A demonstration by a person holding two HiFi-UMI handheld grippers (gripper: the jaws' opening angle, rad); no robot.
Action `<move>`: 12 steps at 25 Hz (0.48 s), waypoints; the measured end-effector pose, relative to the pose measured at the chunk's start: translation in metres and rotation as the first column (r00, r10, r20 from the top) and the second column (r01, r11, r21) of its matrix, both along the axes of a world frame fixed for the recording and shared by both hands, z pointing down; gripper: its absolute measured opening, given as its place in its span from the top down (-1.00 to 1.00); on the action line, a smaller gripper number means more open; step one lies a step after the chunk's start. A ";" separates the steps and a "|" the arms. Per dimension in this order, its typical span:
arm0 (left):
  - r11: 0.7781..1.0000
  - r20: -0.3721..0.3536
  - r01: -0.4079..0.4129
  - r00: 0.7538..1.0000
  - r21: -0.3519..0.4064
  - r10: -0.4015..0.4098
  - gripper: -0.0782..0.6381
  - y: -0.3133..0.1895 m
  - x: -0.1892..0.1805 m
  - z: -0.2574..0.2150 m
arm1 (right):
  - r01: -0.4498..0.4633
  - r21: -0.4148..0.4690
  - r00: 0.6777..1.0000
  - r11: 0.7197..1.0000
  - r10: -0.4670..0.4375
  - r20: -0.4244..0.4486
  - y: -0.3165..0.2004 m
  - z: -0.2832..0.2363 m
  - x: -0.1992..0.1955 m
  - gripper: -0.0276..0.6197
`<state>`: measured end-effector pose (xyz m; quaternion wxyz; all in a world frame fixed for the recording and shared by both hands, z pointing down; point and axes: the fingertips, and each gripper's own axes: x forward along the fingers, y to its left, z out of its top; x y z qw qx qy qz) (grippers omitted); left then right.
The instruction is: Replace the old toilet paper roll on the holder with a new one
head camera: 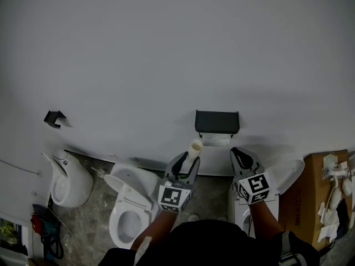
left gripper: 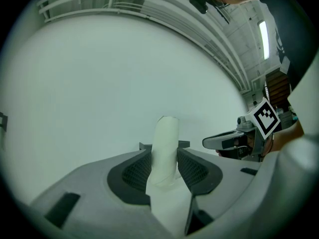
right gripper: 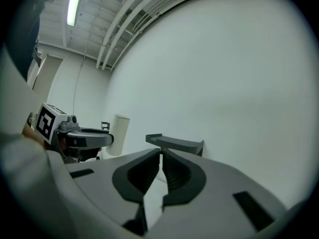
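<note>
While the left claw (head camera: 187,162) grips the old tube (head camera: 195,148) off the holder (head camera: 217,122), the right claw (head camera: 238,151) sits clenched, empty; new roll seemingly pending.

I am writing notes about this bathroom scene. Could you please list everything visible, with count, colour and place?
paper holder: one, black, on the wall, centre
white paper: some, white, directly under the holder
cardboard tube: one, cream, in the left tool
wall hook: one, black, wall at left
toilet: one, white, floor at lower left
white fixture: one, white, floor at far left
cardboard box: one, brown, far right
left tool: one, grey, shut on the cardboard tube
right tool: one, grey, shut, empty, below the holder
</note>
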<state>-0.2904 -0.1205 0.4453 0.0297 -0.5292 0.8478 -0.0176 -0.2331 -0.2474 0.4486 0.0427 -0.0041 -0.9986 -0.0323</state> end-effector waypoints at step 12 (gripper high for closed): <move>1.000 0.002 0.002 1.000 0.020 -0.002 0.33 0.002 0.001 -0.007 | -0.043 0.091 0.999 0.995 0.043 0.006 0.001 -0.009 0.005 0.91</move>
